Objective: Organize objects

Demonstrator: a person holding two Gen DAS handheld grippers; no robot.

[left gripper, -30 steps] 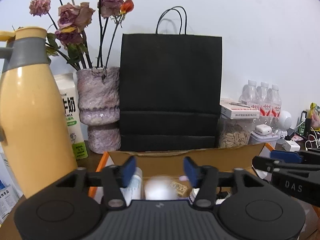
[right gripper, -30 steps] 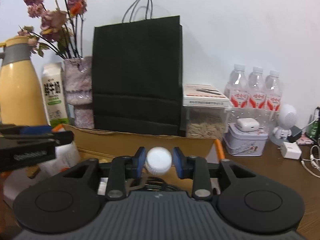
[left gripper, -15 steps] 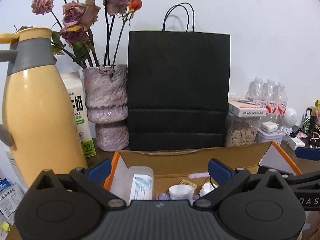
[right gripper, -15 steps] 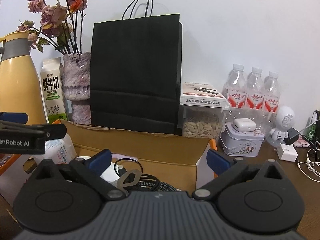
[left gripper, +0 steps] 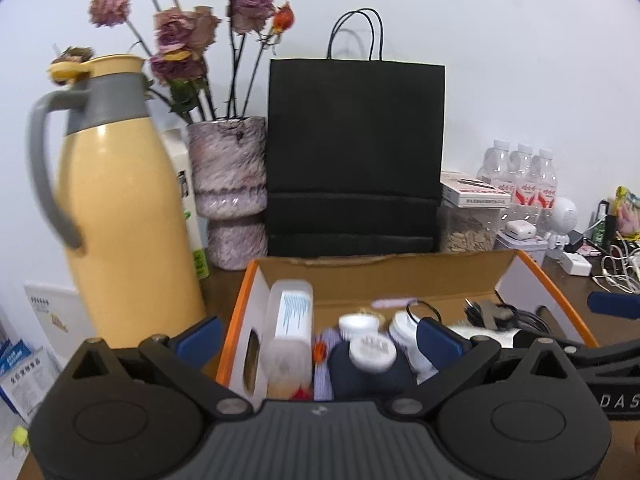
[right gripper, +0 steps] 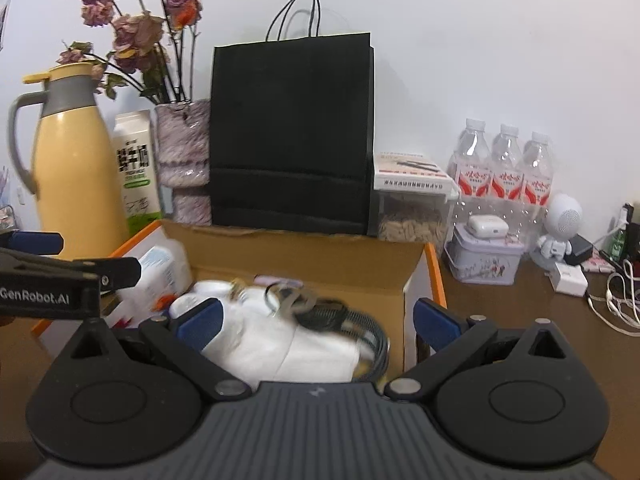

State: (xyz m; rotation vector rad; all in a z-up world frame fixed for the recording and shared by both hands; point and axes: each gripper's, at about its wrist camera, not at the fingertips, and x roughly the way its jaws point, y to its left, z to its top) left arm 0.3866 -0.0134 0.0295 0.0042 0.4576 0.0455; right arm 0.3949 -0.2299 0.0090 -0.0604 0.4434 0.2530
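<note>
We see a plain white wall (right gripper: 500, 40) filling the view from nine o'clock round to three o'clock, evenly lit and bare. Below it at four o'clock runs a dark brown wooden tabletop (right gripper: 520, 320), which shows again at three o'clock in the left wrist view (left gripper: 568, 284).
</note>
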